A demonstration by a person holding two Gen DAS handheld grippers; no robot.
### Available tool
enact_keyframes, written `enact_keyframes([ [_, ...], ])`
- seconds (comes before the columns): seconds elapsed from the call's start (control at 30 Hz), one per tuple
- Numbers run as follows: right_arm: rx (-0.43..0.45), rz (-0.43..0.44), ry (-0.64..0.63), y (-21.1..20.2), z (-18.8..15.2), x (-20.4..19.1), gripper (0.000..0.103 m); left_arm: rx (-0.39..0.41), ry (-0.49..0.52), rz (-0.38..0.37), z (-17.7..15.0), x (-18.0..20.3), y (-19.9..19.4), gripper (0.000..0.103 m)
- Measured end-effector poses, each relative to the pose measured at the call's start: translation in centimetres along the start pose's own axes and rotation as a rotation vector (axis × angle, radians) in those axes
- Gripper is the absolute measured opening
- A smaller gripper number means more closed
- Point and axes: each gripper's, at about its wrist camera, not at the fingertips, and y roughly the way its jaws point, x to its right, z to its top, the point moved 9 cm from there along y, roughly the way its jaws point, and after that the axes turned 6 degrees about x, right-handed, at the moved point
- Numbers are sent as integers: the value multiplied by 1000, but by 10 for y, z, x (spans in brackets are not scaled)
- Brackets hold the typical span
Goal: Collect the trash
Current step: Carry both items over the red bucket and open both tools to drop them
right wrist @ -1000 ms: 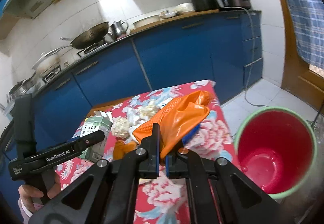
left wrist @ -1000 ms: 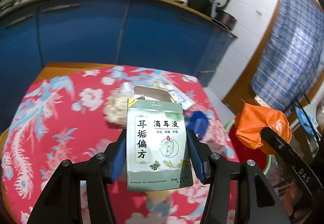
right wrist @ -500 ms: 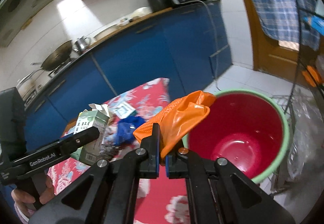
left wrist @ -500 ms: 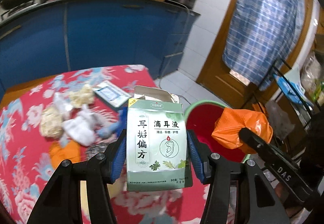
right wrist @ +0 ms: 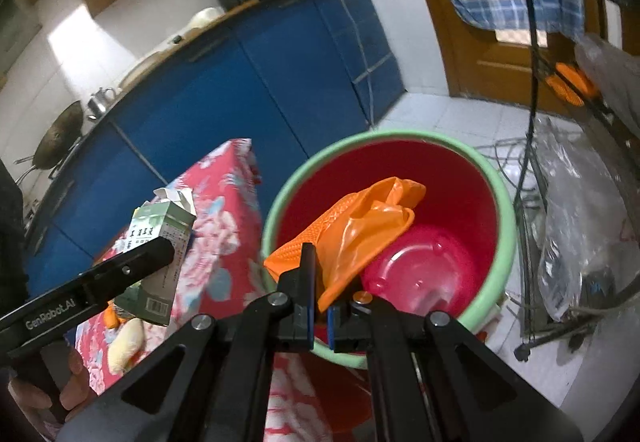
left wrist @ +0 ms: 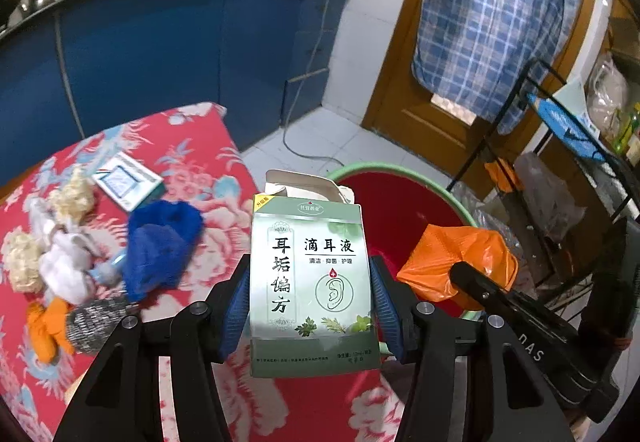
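Note:
My left gripper [left wrist: 310, 306] is shut on a green and white medicine box [left wrist: 310, 282] with an open top flap, held upright over the table's right edge beside the bucket. My right gripper [right wrist: 320, 306] is shut on a crumpled orange plastic bag [right wrist: 352, 226], which hangs over the mouth of the red bucket with a green rim [right wrist: 506, 218]. The same bag [left wrist: 456, 262] and bucket [left wrist: 384, 168] show in the left wrist view, and the box [right wrist: 160, 242] in the right wrist view.
On the red floral tablecloth [left wrist: 188, 146] lie a blue wad [left wrist: 160, 242], white and cream crumpled tissues [left wrist: 64, 262], an orange scrap [left wrist: 44, 326], a grey mesh piece [left wrist: 96, 318] and a flat packet [left wrist: 126, 180]. Blue cabinets [left wrist: 140, 54] stand behind; a wire rack [right wrist: 560, 222] stands right of the bucket.
Both grippers have swung right, from over the table to the bucket. The orange bag now hangs over the bucket's mouth, and the box has reached the table's right edge.

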Motion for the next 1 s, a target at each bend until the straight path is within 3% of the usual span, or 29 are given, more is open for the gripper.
enact_keyframes([
  [0.3, -45, -39, 93, 20, -10, 41, 15, -70, 40, -8, -11, 22, 36, 58],
  [0.47, -19, -29, 100, 16, -7, 47, 27, -98, 52, -12, -17, 32, 49, 58],
  [1.0, 59, -65, 133, -9, 1, 64, 31, -186, 88, 14, -37, 45, 77, 62],
])
